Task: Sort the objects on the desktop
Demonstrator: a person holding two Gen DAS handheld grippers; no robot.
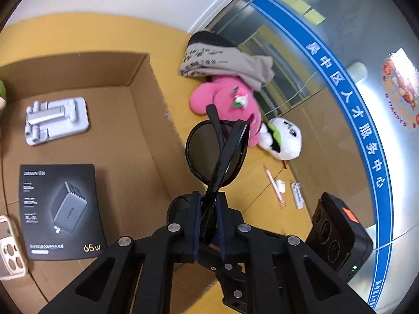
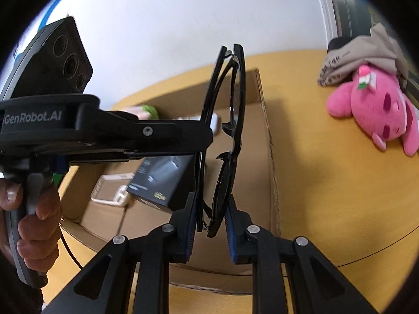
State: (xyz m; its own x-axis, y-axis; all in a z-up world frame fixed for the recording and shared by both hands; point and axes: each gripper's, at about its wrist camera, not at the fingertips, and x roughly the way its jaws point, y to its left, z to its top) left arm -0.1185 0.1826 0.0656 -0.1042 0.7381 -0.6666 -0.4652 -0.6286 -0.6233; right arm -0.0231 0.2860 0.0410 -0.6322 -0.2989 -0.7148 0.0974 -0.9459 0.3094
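Note:
Black sunglasses (image 1: 217,154) are folded and held in the air over the right wall of an open cardboard box (image 1: 136,130). My left gripper (image 1: 208,209) is shut on one lens end of them. My right gripper (image 2: 210,214) has its jaws around the other end of the sunglasses (image 2: 230,136), with the pads close on both sides. The left gripper (image 2: 201,133) reaches in from the left in the right wrist view. The box holds a grey phone stand (image 1: 56,120), a black charger box (image 1: 60,209) and a clear phone case (image 1: 10,251).
On the yellow table (image 1: 251,183) right of the box lie a pink plush (image 1: 227,102), a panda plush (image 1: 282,138), a folded grey garment (image 1: 227,60), a pink pen (image 1: 275,188) and small white items (image 1: 297,195). A glass wall stands behind.

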